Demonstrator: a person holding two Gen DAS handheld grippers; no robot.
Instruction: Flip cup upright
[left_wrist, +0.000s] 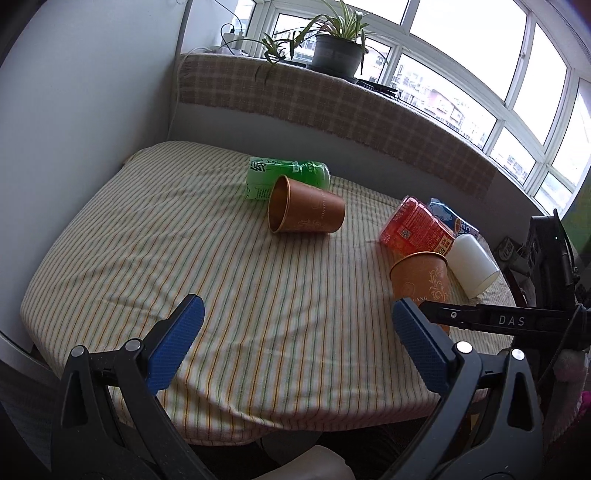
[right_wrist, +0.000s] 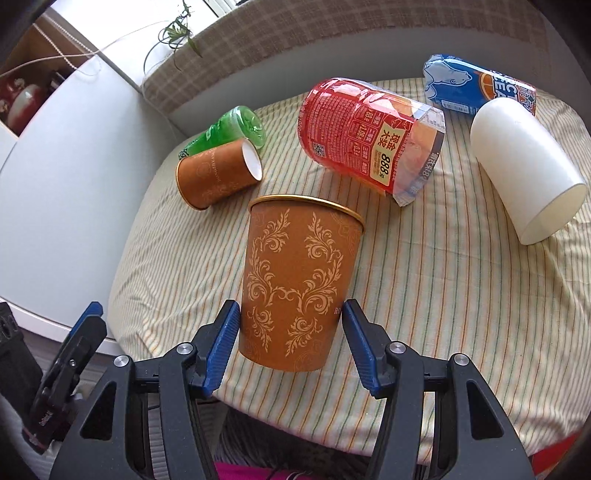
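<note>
The right gripper (right_wrist: 291, 325) is clamping the lower body of a brown paper cup (right_wrist: 299, 280) with gold scrollwork, both blue pads pressing its sides, one from each side. The cup is sitting between the fingers and reaching forward from them, gold-rimmed mouth up and away from the camera, base nearest the wrist and seemingly lifted just clear of the striped tablecloth (right_wrist: 443, 295).

Ahead of it and to the left, a second brown paper cup (right_wrist: 218, 175) is lying on its side, touching a green bottle (right_wrist: 229, 129) behind it. Straight ahead, a red-labelled bottle (right_wrist: 369, 140) is lying down; to the right, a white cup (right_wrist: 524, 166) is also on its side, a blue packet (right_wrist: 476, 88) beyond it.

The left gripper (left_wrist: 295, 343) is hovering over bare cloth with its jaws wide apart, holding nothing.

The cup is likely very light and thin-walled, so it will probably buckle under a hard squeeze. The stiffer places look to be near the base and the rolled rim. The waxy paper may slip, so a gentle, level grip low on the body seems best.
</note>
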